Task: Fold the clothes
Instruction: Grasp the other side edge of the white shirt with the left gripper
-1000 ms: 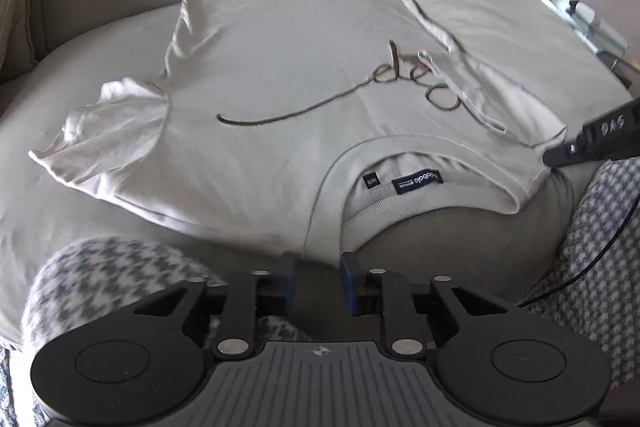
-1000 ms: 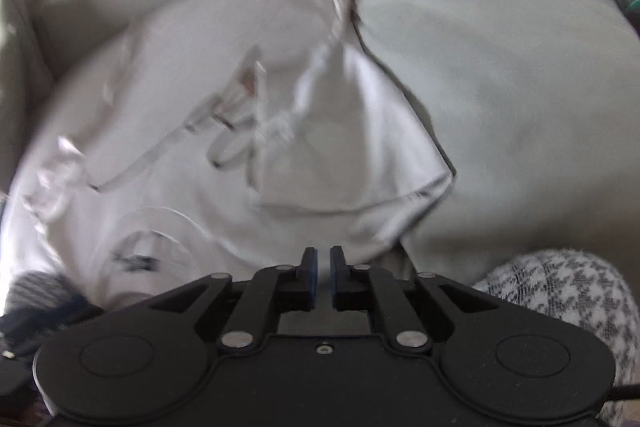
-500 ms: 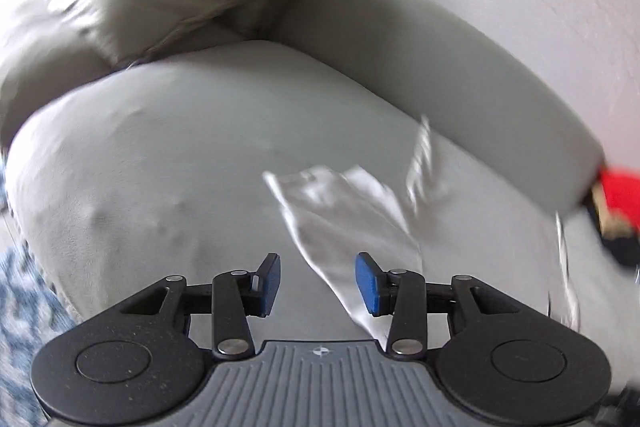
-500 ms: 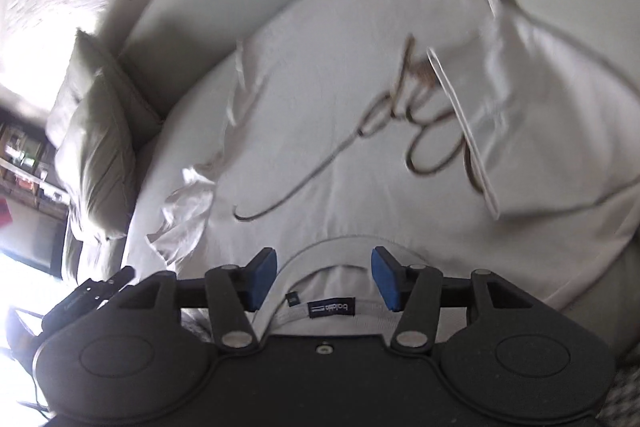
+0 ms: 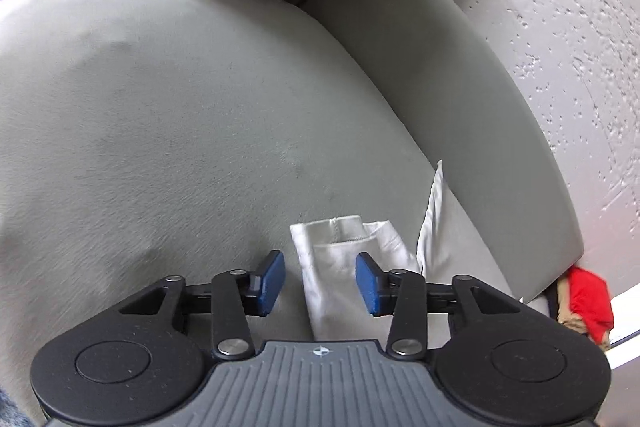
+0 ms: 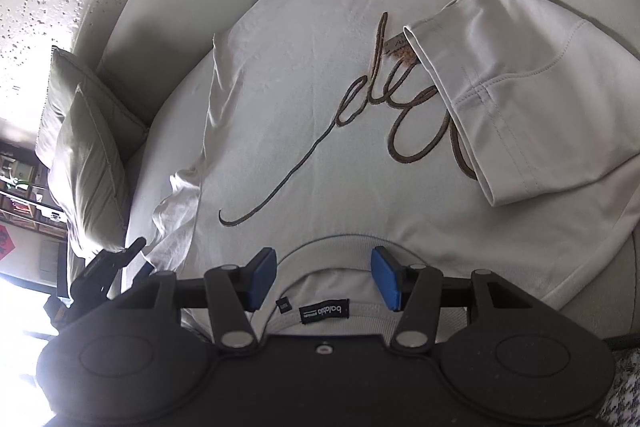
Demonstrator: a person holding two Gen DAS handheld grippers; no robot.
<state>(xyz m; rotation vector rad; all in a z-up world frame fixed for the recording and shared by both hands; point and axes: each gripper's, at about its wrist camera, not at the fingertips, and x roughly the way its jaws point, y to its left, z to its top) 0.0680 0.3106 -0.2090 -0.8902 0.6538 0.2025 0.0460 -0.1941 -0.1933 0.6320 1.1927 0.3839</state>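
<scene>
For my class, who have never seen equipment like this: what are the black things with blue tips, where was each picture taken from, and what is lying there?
There is no robot arm here. A person holds a two-finger gripper in each hand, and each has a wide-angle camera looking forward along its fingers. The black shapes at the bottom are the tools themselves.

The left gripper is open over a sleeve of a pale T-shirt lying on a grey sofa. It holds nothing.

The right gripper is also open, poised at the T-shirt's collar. From there you see the T-shirt spread flat, with brown script lettering and its other sleeve already folded inward. A cushion rests at the sofa's end.
</scene>
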